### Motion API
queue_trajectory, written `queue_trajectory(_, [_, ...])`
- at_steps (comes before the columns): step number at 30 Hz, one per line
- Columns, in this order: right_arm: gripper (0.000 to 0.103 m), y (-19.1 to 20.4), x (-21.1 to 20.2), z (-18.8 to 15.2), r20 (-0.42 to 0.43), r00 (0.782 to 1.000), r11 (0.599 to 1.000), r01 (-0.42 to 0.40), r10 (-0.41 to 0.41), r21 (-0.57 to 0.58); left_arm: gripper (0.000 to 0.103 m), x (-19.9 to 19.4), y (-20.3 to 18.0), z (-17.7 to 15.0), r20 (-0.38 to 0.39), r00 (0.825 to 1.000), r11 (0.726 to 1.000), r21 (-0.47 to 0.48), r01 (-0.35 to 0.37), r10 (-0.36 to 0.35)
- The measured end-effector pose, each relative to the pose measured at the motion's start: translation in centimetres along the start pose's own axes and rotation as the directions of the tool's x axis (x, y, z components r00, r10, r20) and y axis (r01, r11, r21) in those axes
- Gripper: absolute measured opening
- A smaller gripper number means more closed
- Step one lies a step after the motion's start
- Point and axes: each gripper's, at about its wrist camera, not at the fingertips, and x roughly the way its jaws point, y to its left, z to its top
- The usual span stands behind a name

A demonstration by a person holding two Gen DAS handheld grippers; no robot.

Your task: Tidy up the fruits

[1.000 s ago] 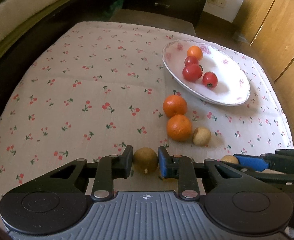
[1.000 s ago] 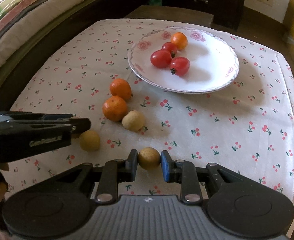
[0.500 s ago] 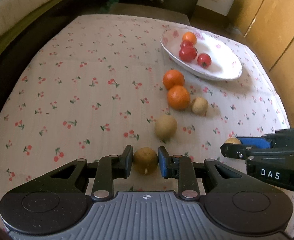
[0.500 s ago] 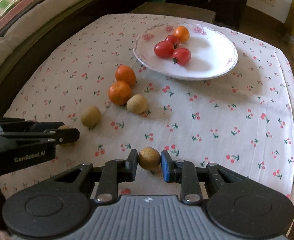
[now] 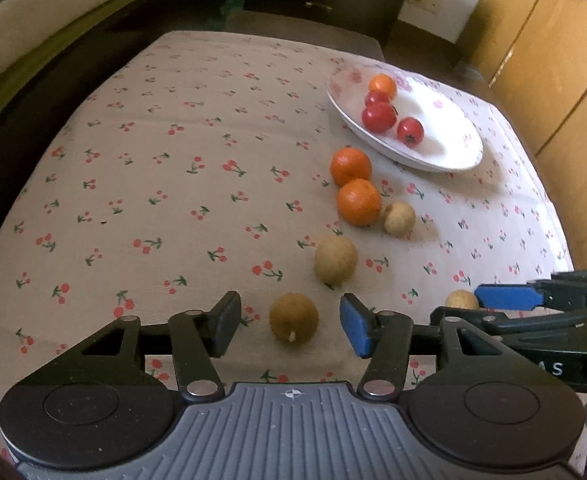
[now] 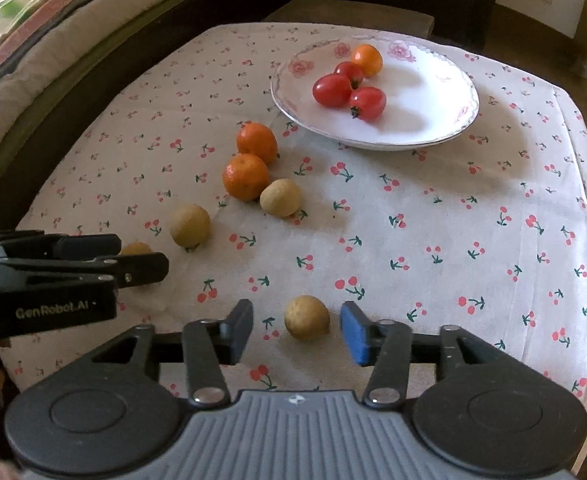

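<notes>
Fruits lie scattered on the cherry-print tablecloth (image 5: 173,152) covering the table, and both tools straddle one near its front edge. At the left, the left gripper (image 5: 289,322) is spread wide, its fingers clear on both sides of a dull brown round fruit with a pale stem stub (image 5: 293,319) that rests on the cloth. Further in sit a tan round fruit (image 5: 335,259), two orange mandarins (image 5: 358,201) touching each other, and a smaller beige fruit (image 5: 399,218) touching the nearer mandarin. At the right, the right gripper (image 6: 296,326) is likewise spread around a yellowish-brown round fruit (image 6: 307,317), not touching it. The white floral-rimmed plate (image 6: 433,120) toward the far right corner holds three red tomatoes (image 6: 332,89) and an orange one. This looks like the release step; the next move probably calls for backing both tools straight off without nudging either fruit.
</notes>
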Motion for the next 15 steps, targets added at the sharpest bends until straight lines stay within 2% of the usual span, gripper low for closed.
queue_trajectory(3, [0.050,-0.13,-0.26,0.03,0.017,1.000,1.000,0.010,-0.010,0.010,0.065,-0.02,0.24,0.05,-0.003,1.000,1.000,-0.018,-0.004,0.004])
queue_trajectory(15, [0.050,0.46,0.23,-0.10,0.019,0.999,0.999,0.034,-0.033,-0.024,0.065,0.63,-0.67,-0.19,-0.014,1.000,1.000,0.013,-0.018,0.018])
